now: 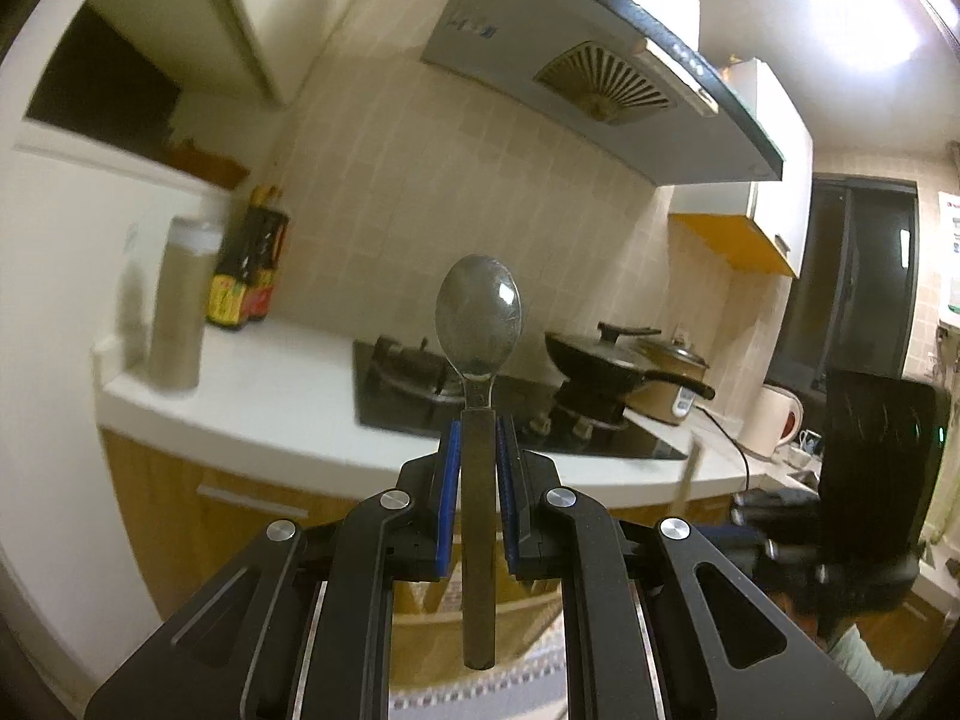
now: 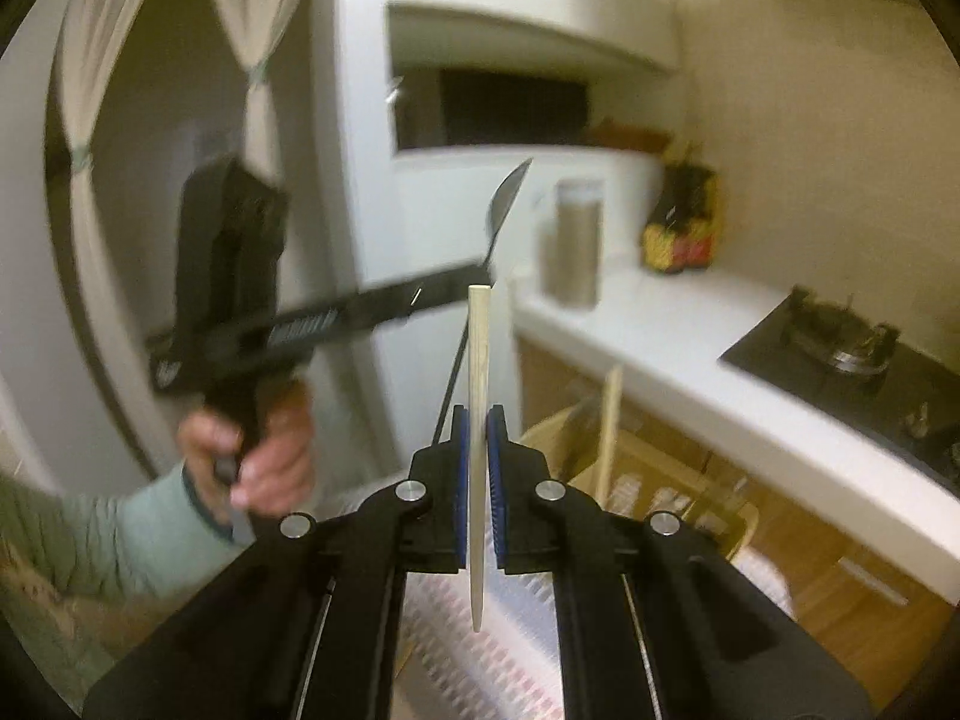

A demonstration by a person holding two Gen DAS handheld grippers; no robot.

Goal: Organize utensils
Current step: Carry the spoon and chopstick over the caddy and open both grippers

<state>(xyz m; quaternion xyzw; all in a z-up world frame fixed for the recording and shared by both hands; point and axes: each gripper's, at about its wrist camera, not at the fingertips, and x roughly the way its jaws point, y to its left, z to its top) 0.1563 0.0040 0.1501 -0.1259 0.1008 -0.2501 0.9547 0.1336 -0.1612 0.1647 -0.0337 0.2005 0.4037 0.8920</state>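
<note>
In the left wrist view my left gripper [image 1: 478, 438] is shut on the flat handle of a metal spoon [image 1: 479, 312]. The spoon stands upright with its bowl above the blue pads. In the right wrist view my right gripper [image 2: 479, 420] is shut on a pale wooden chopstick [image 2: 479, 360], upright with its blunt end up. That view also shows the left gripper [image 2: 480, 273], held by a hand [image 2: 264, 462] in a light green sleeve, with the spoon [image 2: 507, 198] edge-on. A second wooden stick [image 2: 611, 432] stands blurred beside a light wooden container [image 2: 672, 456].
A white counter [image 1: 270, 396] carries a tall canister [image 1: 180, 312] and dark sauce bottles [image 1: 249, 264]. A black gas hob [image 1: 420, 396] holds a wok [image 1: 606, 360], with a rice cooker [image 1: 672, 384] and a kettle [image 1: 774, 420] beyond. A range hood [image 1: 600, 72] hangs overhead. Wooden cabinets stand below the counter.
</note>
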